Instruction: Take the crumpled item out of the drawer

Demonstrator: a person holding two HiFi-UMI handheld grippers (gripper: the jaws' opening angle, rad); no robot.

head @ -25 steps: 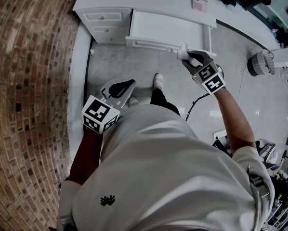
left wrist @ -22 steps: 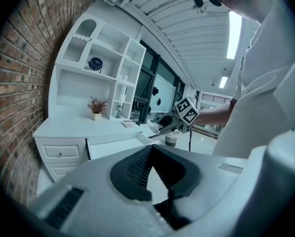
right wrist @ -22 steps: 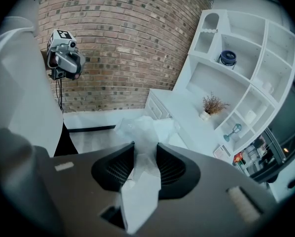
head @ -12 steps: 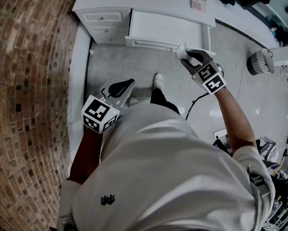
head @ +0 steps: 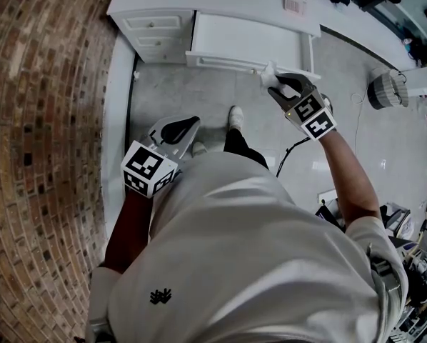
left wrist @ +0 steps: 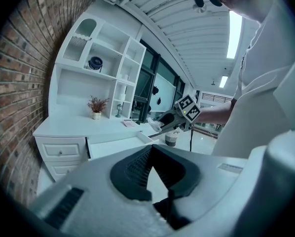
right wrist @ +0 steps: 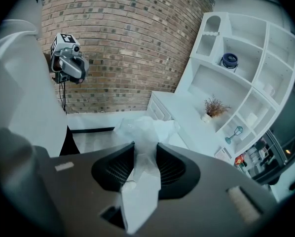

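Observation:
A white desk drawer [head: 228, 63] stands pulled out at the top of the head view. Just off its front right corner, my right gripper [head: 273, 81] is shut on the crumpled white item [head: 270, 72], held above the floor. In the right gripper view the crumpled item [right wrist: 143, 130] bulges past the jaws and a strip of it runs back between the pads of my right gripper [right wrist: 145, 154]. My left gripper [head: 191, 124] hangs low by the person's left side, shut with nothing in it; its pads touch at the tips in the left gripper view [left wrist: 151, 148].
A white cabinet with small drawers [head: 155, 34] adjoins the open drawer. A brick wall [head: 42, 134] runs along the left. A cable [head: 292, 152] and a round basket-like object [head: 385, 91] lie on the tiled floor at right. Shelves with a potted plant [left wrist: 96, 105] rise above the desk.

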